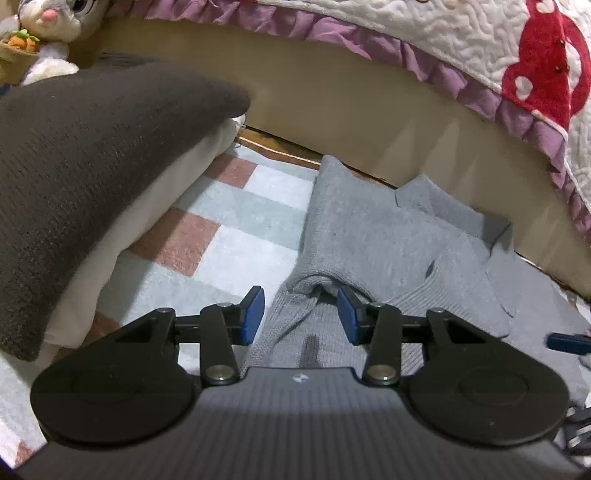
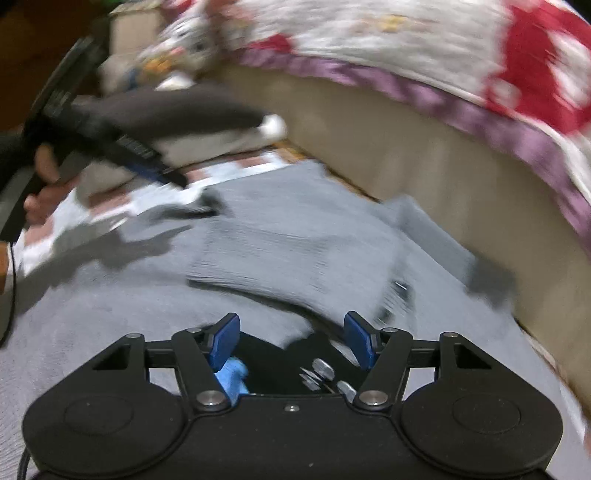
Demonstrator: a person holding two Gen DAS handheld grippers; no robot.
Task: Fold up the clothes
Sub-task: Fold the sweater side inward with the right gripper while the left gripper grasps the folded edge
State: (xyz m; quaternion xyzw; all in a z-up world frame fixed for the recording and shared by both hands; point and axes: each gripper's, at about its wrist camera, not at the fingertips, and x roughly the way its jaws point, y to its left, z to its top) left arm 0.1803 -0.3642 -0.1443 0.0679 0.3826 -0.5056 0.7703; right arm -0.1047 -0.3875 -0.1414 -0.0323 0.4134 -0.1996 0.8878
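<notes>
A grey knitted sweater (image 1: 373,240) lies on a checked rug beside a bed base, partly folded over itself. My left gripper (image 1: 301,314) is open, its blue pads on either side of a raised fold at the sweater's near edge without closing on it. In the right wrist view, which is blurred by motion, the same grey sweater (image 2: 288,243) spreads across the floor, and my right gripper (image 2: 291,341) is open just above its near part, with nothing between the pads. The left gripper (image 2: 162,173), held by a hand (image 2: 42,173), shows at the upper left there.
A dark grey cushion (image 1: 92,177) on a white pillow (image 1: 140,229) lies at the left. The beige bed base (image 1: 369,122) with a quilted white-and-red cover (image 1: 480,55) runs along the back. A plush rabbit (image 1: 48,29) sits at the far left. The checked rug (image 1: 229,229) shows between cushion and sweater.
</notes>
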